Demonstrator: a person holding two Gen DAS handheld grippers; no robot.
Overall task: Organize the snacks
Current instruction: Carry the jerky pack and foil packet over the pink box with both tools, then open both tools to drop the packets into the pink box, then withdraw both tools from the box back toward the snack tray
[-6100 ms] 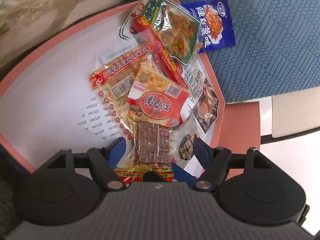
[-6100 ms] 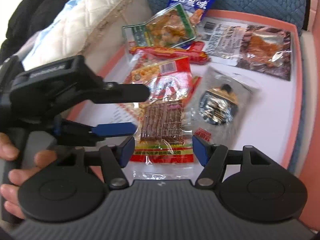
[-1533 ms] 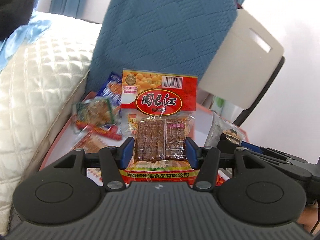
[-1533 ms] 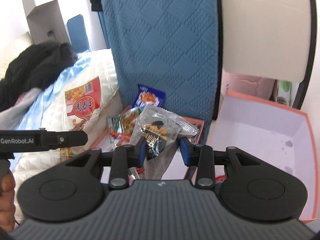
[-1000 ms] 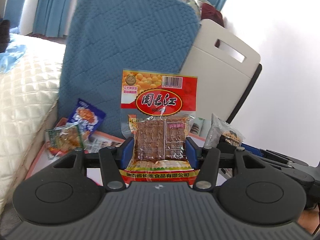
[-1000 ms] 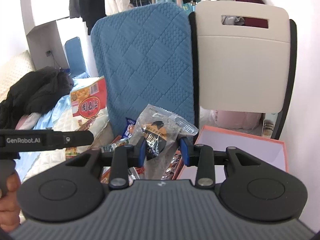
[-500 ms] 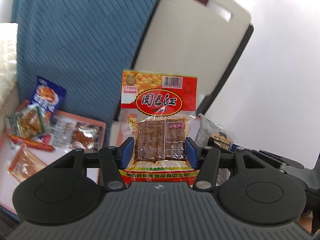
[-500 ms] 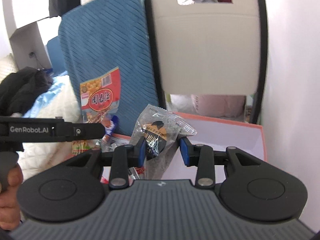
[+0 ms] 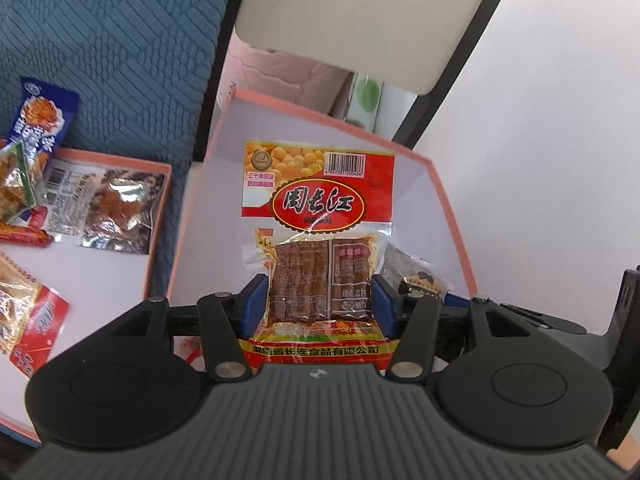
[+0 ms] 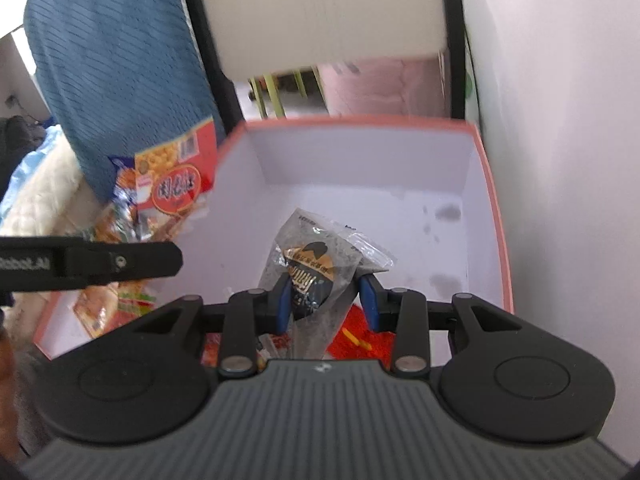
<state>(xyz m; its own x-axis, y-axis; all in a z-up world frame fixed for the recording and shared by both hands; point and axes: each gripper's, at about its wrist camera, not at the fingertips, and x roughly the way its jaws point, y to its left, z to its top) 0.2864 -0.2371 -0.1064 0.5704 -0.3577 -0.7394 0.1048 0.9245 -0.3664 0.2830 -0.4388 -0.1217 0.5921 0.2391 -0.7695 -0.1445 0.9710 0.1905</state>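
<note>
My left gripper point(image 9: 318, 306) is shut on a red and yellow dried tofu packet point(image 9: 316, 240) and holds it upright over the deep pink-rimmed white box point(image 9: 444, 208). My right gripper point(image 10: 324, 300) is shut on a clear packet with a black and orange label point(image 10: 316, 268), held over the same box point(image 10: 490, 208). That packet also shows at the right in the left wrist view point(image 9: 416, 276). The red packet point(image 10: 176, 188) and the left gripper's finger point(image 10: 120, 262) show at the left in the right wrist view.
A shallow pink tray point(image 9: 158, 216) at the left holds several snack packets, among them a blue one point(image 9: 38, 118) and a silver one point(image 9: 108, 208). A blue quilted chair back point(image 9: 112, 40) and a beige chair back point(image 9: 360, 12) stand behind. A white wall point(image 9: 560, 120) is on the right.
Both grippers have moved right and tilted down with their packets, from in front of the chair backs to over the deep box. Neither grip has changed.
</note>
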